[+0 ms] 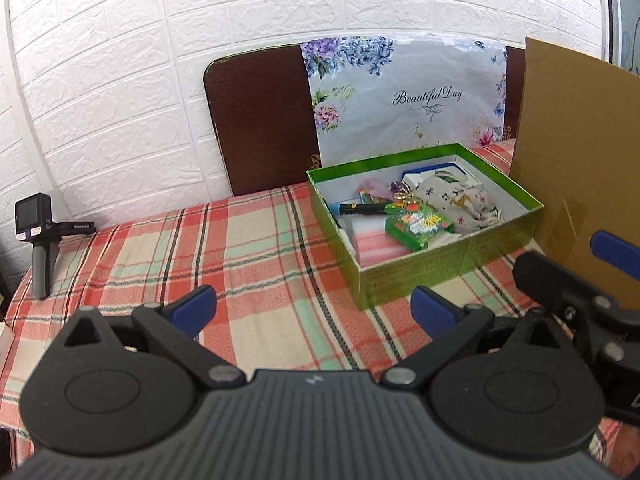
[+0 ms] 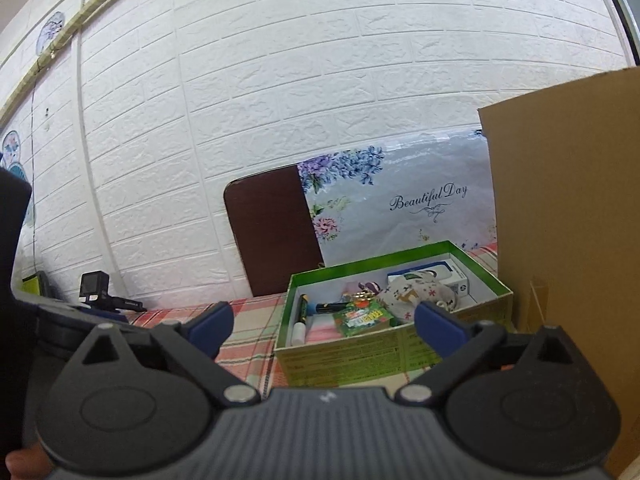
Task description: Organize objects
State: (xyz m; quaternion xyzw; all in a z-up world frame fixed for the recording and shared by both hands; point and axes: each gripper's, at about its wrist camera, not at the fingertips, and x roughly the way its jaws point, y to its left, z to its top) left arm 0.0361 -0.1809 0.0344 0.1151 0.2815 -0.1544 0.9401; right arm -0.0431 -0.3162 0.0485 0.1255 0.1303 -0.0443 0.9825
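Note:
A green box [image 1: 420, 276] stands open on the plaid tablecloth [image 1: 248, 256]. Inside lie a green snack packet [image 1: 418, 224], a patterned cloth pouch [image 1: 452, 200], a black marker [image 1: 360, 209], a pink sponge [image 1: 380, 244] and a white-blue carton [image 1: 428, 176]. My left gripper [image 1: 314, 308] is open and empty, low over the cloth in front of the box. The box also shows in the right wrist view [image 2: 392, 356]. My right gripper [image 2: 324, 322] is open and empty, just in front of the box; one of its fingers [image 1: 612, 246] shows in the left wrist view.
A cardboard sheet [image 1: 580, 168] stands right of the box. A floral "Beautiful Day" bag [image 1: 404, 96] leans on a brown board [image 1: 260, 120] against the white brick wall. A small camera on a grip [image 1: 38, 240] stands at the table's left edge.

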